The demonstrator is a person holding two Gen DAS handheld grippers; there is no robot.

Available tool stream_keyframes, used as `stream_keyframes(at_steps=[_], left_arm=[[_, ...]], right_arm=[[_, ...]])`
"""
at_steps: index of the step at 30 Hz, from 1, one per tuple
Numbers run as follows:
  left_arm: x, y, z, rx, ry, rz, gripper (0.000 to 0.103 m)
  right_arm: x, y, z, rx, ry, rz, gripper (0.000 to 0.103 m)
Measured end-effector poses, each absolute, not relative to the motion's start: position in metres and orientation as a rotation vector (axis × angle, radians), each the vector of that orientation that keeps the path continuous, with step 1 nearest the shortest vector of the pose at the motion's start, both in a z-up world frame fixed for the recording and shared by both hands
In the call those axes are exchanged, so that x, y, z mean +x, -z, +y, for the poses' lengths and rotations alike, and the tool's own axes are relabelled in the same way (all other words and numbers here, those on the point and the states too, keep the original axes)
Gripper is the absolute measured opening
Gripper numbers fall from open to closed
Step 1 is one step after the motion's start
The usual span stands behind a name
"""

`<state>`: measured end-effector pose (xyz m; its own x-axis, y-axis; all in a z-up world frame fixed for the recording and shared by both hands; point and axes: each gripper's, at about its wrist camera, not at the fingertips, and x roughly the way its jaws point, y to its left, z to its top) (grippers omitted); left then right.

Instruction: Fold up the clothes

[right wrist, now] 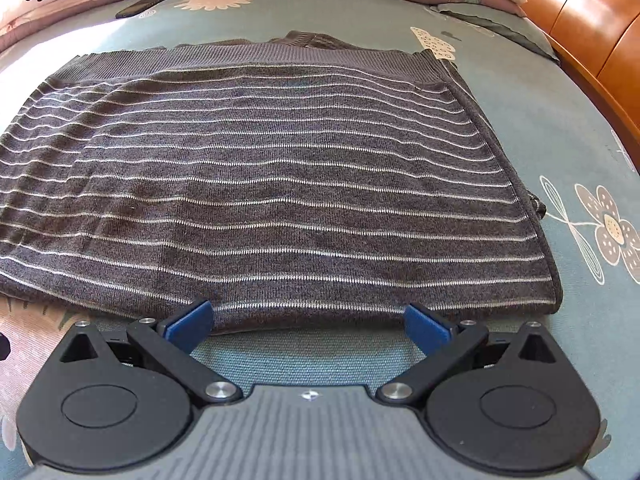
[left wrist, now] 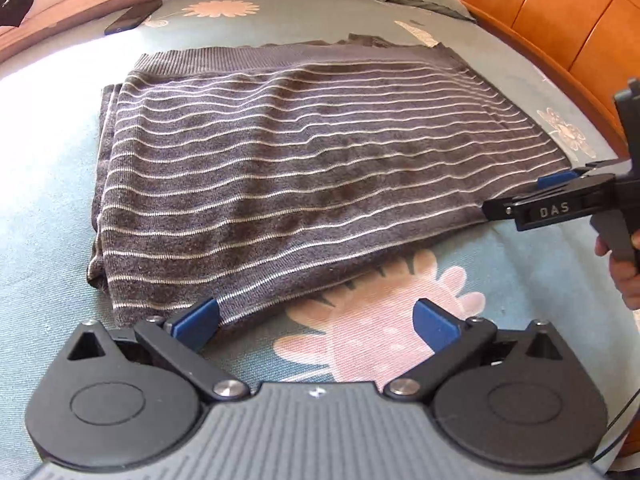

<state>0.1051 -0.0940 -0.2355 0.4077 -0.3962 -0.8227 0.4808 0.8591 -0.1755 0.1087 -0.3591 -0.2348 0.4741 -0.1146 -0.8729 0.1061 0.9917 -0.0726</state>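
Sweater (right wrist: 256, 184) lies folded just beyond both open jaws.

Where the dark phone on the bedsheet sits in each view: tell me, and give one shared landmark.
Left wrist view: the phone lies upper left, beyond the striped sweater.
Right wrist view: the phone lies upper left, again beyond the striped sweater.
Shared landmark: the pink daisy print just right of the phone.
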Motion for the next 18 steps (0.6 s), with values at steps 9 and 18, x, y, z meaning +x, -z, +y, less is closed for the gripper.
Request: stream_keyframes(at_steps=[9, 18], left_arm=[[0.125, 0.221, -0.027, -0.041, 0.330, 0.945, 0.102], [0.147, 0.234, -0.008, -0.169, 0.438, 0.970, 0.084]], right_arm=[[0.102, 0.223, -0.322, 0.011, 0.097, 1.079, 0.103], [0.088, 0.228, -0.281, 0.031, -0.008, 1.127, 0.103]])
